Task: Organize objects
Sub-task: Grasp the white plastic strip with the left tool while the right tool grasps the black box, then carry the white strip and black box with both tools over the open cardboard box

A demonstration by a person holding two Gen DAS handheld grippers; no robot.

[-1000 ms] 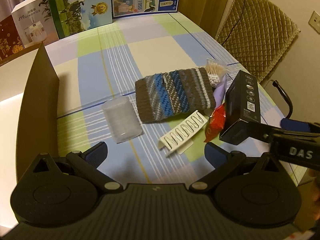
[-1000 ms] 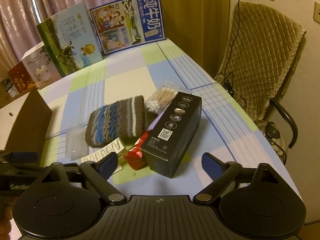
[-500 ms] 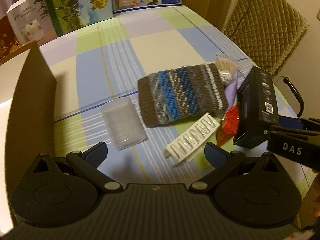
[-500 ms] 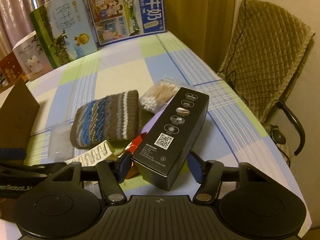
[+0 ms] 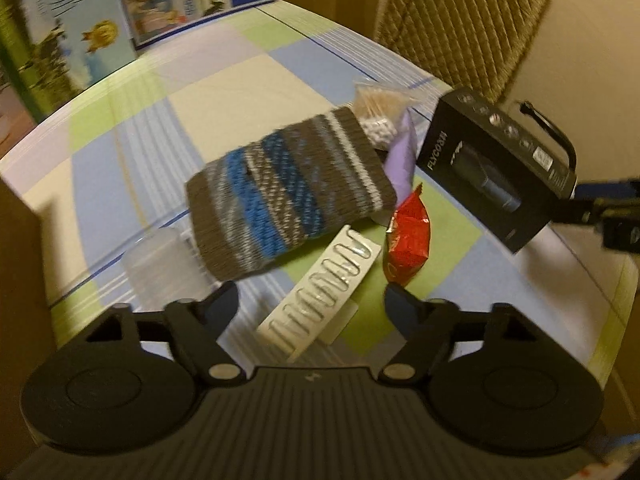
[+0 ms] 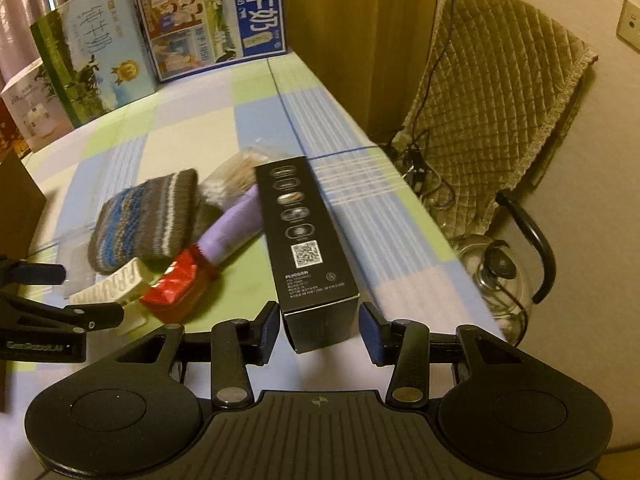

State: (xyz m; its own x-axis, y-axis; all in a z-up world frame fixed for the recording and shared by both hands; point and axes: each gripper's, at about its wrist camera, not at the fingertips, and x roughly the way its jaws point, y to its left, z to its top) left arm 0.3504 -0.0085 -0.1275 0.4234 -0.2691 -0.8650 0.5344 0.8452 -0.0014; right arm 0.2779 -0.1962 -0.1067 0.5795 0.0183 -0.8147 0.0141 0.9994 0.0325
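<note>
A long black box (image 6: pixel 306 248) is between the fingers of my right gripper (image 6: pixel 319 330), which is shut on its near end and holds it above the table; it also shows in the left wrist view (image 5: pixel 494 168). My left gripper (image 5: pixel 312 306) is open and empty, just above a white blister strip (image 5: pixel 320 308). Near it lie a striped knitted pouch (image 5: pixel 288 192), a red foil packet (image 5: pixel 408 240), a purple tube (image 5: pixel 402 152), a bag of cotton swabs (image 5: pixel 380 108) and a clear plastic cup (image 5: pixel 164 264).
The checked tablecloth (image 6: pixel 200 120) covers the table. Milk cartons (image 6: pixel 216 20) and other boxes stand along the far edge. A brown cardboard box wall (image 5: pixel 20 280) rises at the left. A quilted chair (image 6: pixel 500 100) and a glass kettle (image 6: pixel 496 280) are beyond the right edge.
My right gripper closed on the black box and lifted and turned it. My left gripper moved forward and right, toward the blister strip and red packet.
</note>
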